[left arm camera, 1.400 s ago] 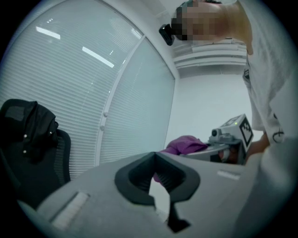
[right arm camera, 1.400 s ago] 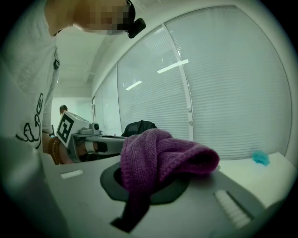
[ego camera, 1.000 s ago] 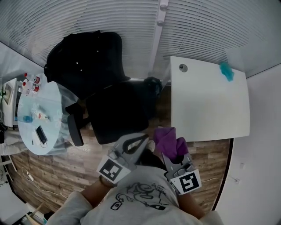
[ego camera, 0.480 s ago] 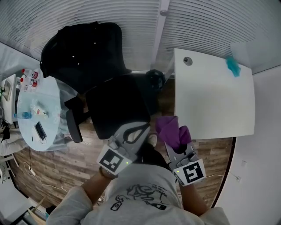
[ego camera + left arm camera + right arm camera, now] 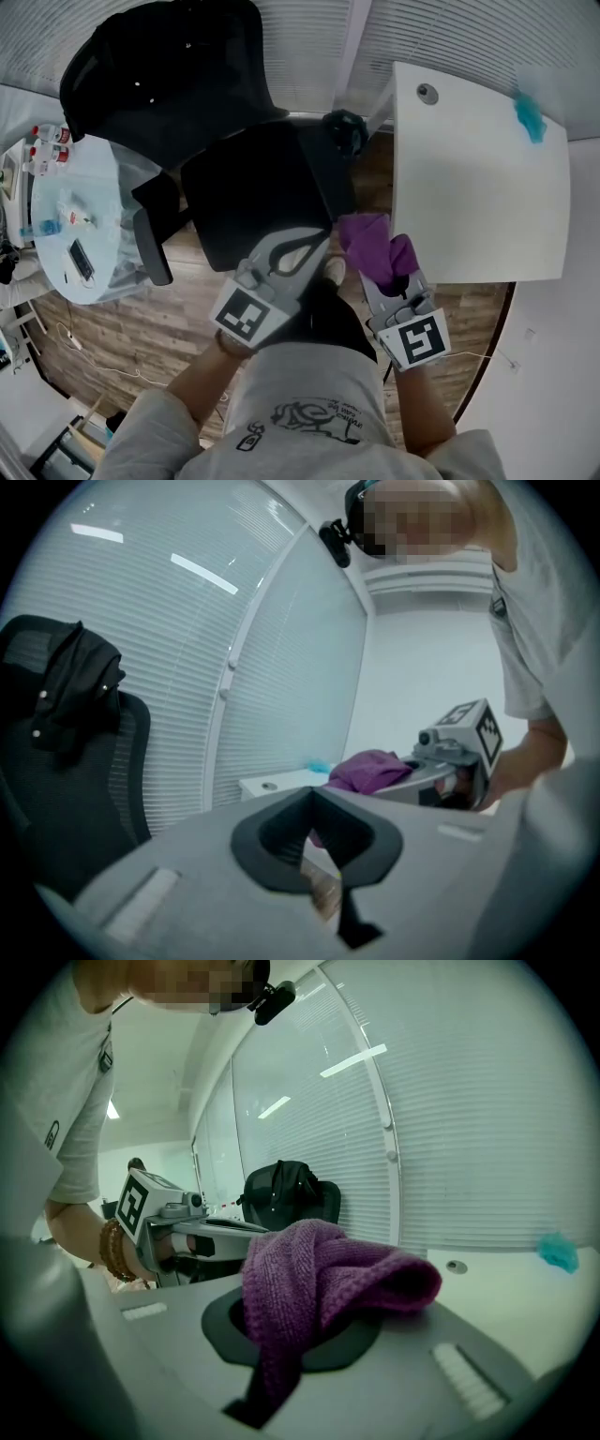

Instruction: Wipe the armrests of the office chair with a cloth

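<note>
The black office chair (image 5: pixel 248 197) stands ahead of me, with a black jacket (image 5: pixel 155 70) hung over its backrest. One armrest (image 5: pixel 152 251) sticks out at the seat's left side; the other (image 5: pixel 344 129) shows by the seat's far right corner. My right gripper (image 5: pixel 392 279) is shut on a purple knitted cloth (image 5: pixel 370 242) (image 5: pixel 319 1274), held near the seat's front right corner, beside the desk edge. Over the seat's front edge, my left gripper (image 5: pixel 315 242) (image 5: pixel 312 801) is shut with nothing in it. Both grippers are apart from the armrests.
A white desk (image 5: pixel 478 178) stands right of the chair, with a teal object (image 5: pixel 529 116) at its far corner. A round glass table (image 5: pixel 56 202) with bottles and a phone stands at the left. Blinds cover the glass wall behind. The floor is wood.
The chair and desk now sit larger and closer in the head view. Both grippers have shifted slightly forward and to the right, with the cloth still gripped.
</note>
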